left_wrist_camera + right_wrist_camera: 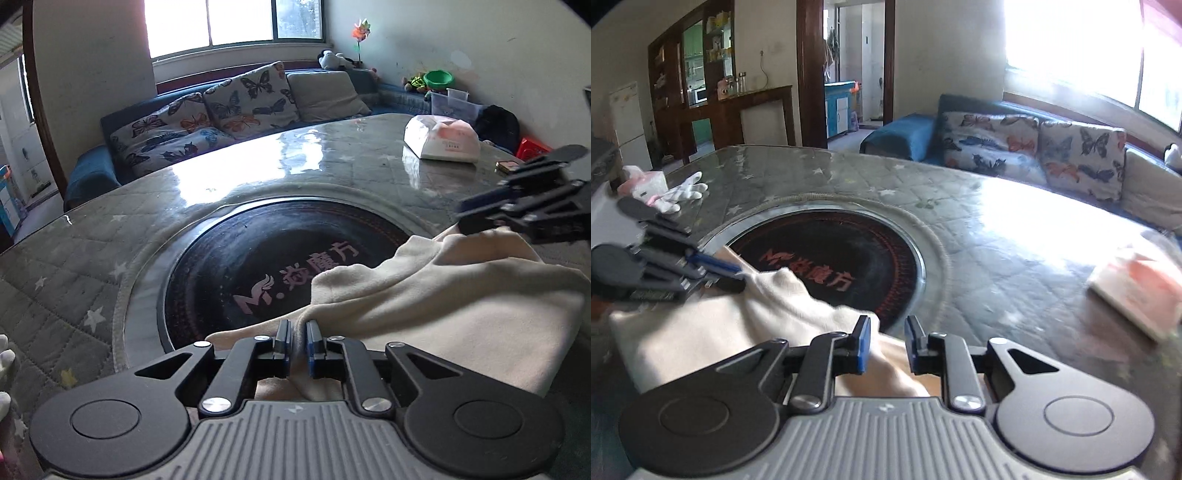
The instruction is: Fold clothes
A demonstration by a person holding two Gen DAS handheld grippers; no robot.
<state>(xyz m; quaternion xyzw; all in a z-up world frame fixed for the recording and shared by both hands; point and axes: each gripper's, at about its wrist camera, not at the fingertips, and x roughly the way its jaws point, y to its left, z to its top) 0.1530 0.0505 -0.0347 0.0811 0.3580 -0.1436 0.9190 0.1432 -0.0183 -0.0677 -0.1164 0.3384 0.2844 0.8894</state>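
A cream garment (443, 306) lies folded on the table, partly over the round black hob; it also shows in the right wrist view (713, 325). My left gripper (297, 339) is shut on a fold at the garment's near edge. My right gripper (886, 345) has its jaws apart over the garment's other corner, with no cloth pinched between them. Each gripper appears in the other's view: the right one (480, 218) at the garment's far end, the left one (738, 278) closed on the cloth.
The table (92, 258) has a quilted grey star-print cover under glass, with a round black hob (258, 258) in the middle. A tissue pack (441, 138) lies far right. A white glove (681, 194) lies far left. A sofa with butterfly cushions (229, 107) stands behind.
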